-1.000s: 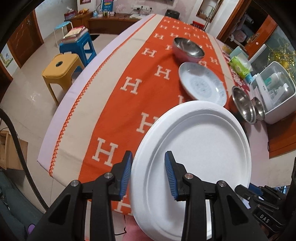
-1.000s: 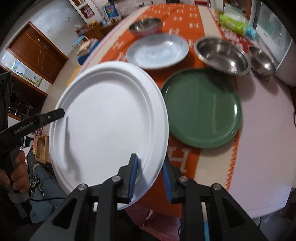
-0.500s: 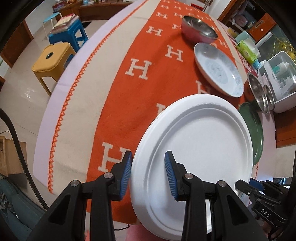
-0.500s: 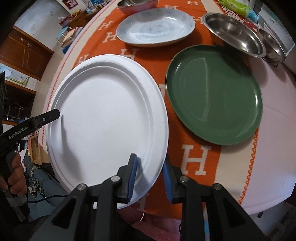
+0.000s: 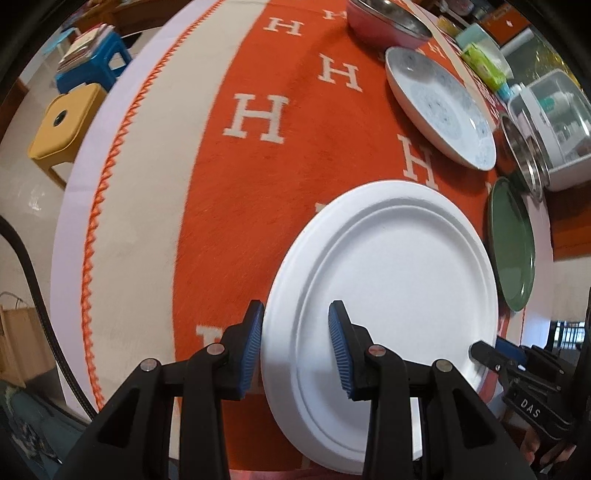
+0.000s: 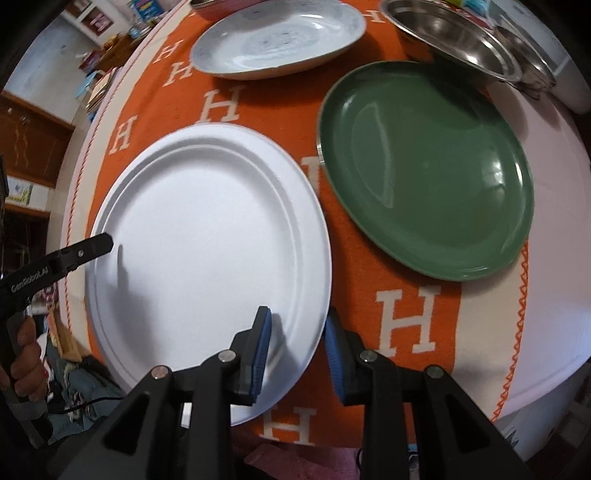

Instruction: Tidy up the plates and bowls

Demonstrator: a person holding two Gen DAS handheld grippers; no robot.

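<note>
Left gripper [image 5: 295,345]: we are seeing its jaws spread wide, straddling the near-left rim of the white plate [image 5: 391,280]; the blue pads are standing off the rim rather than squeezing it, though we cannot tell whether the left pad is brushing the edge.
Right gripper [image 6: 297,350]: we are seeing its jaws parted too, one pad over the plate's [image 6: 207,240] inner face and one outside the rim; whether either pad is touching, we cannot tell.
White plate: it is sitting at the near edge of the orange cloth [image 5: 280,177], overhanging it toward us, just beside the green plate [image 6: 424,166].
Green plate: it is lying flat to the right of the white one, not visibly touching it.
Farther back: a pale patterned dish [image 6: 280,37] is lying beyond both plates, with steel bowls [image 6: 450,33] to its right.
Only in the left view: we are seeing a pink bowl [image 5: 384,22] past the dish, a white box [image 5: 554,122] at the table's right edge, and yellow [image 5: 62,125] and blue [image 5: 99,66] stools on the floor.
Only in the right view: we are seeing the green plate whole, and the left gripper's finger [image 6: 88,251] reaching over the white plate's far-left rim.
</note>
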